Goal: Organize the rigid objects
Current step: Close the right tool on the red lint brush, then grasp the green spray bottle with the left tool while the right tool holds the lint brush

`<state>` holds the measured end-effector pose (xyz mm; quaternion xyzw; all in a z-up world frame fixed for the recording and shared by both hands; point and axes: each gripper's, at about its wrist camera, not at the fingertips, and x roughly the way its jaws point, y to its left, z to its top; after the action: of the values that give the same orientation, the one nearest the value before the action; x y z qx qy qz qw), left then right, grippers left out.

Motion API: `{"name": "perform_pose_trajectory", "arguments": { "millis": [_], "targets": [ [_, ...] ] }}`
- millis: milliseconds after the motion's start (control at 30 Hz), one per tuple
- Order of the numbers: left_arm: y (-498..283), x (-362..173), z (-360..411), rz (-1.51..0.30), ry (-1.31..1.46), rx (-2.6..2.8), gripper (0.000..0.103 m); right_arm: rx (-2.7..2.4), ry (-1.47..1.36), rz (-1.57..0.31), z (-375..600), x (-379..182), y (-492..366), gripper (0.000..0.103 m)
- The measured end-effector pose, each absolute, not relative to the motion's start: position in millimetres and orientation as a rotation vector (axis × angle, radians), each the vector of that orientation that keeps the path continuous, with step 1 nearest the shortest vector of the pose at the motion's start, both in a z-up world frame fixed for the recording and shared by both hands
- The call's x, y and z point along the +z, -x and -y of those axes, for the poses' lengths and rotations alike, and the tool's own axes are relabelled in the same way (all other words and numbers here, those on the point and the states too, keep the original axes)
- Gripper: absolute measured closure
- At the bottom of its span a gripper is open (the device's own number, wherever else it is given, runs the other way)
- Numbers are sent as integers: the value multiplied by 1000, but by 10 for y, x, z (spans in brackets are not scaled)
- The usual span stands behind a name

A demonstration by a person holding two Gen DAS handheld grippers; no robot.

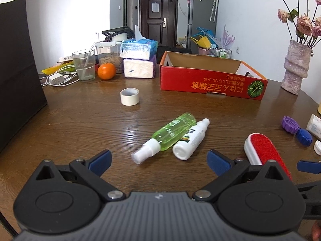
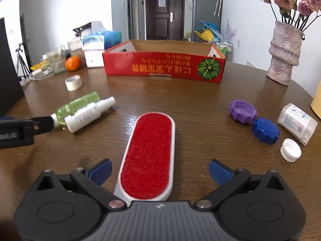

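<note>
Left tongs (image 1: 159,161) were spread wide and empty, low over the bench (image 1: 80,124), aimed at two bottles lying side by side and touching: a green spray bottle (image 1: 170,134) with white nozzle toward the camera, and a white bottle (image 1: 190,140) with small print too blurred to read. Right tongs (image 2: 160,170) were also spread apart, empty, straddling the near end of a red lint brush (image 2: 149,156) lying flat, pads clear of its sides. Right of the brush: a purple cap (image 2: 242,111) touching a blue cap (image 2: 265,130), a white cap (image 2: 291,150), and a clear box (image 2: 297,123) on its side, label unreadable. Left and further back sat a tape roll (image 2: 73,82). At the far side was an open red carton (image 2: 164,67), yellow East Asian lettering upside down, plus a green pumpkin graphic. Bench was dark wood grain, glossy, rounded edge. Behind: an orange (image 2: 73,63), tissue packs (image 1: 138,49), a textured vase (image 2: 284,53) with dried roses, white walls, dark door (image 2: 164,12).
</note>
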<state>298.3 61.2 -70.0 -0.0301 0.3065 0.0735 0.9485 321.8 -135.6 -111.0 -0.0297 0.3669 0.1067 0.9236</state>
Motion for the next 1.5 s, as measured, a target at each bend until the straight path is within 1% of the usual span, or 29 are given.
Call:
{"name": "perform_pose_trajectory", "arguments": {
  "millis": [33, 100, 167, 333, 367, 400, 467, 1133, 1500],
  "targets": [
    [-2984, -701, -629, -625, 62, 151, 0, 207, 67, -755, 1330, -1128, -3241, 3],
    [-2985, -703, -662, -626, 65, 154, 0, 185, 73, -756, 1296, -1161, -3286, 9],
    [-2990, -705, -681, -628, 66, 156, 0, 176, 71, -768, 1288, -1197, -3330, 13],
    [-3010, -711, -727, -630, 63, 164, 0, 172, 36, -759, 1342, -1211, -3381, 15],
    [-3011, -712, -735, -630, 62, 165, 0, 183, 41, -756, 1342, -1206, -3381, 25],
    [-3016, -713, -745, -631, 61, 167, 0, 207, 46, -747, 1344, -1191, -3369, 45],
    [-3030, -717, -761, -633, 59, 170, 0, 216, 50, -744, 1348, -1162, -3362, 48],
    [-3410, -712, -747, -652, -26, 181, 0, 211, -73, -644, 1666, -1088, -3442, 49],
    [-3806, -905, -799, -725, -65, 171, 0, 211, -98, -610, 1730, -1067, -3431, 49]
  ]
}}
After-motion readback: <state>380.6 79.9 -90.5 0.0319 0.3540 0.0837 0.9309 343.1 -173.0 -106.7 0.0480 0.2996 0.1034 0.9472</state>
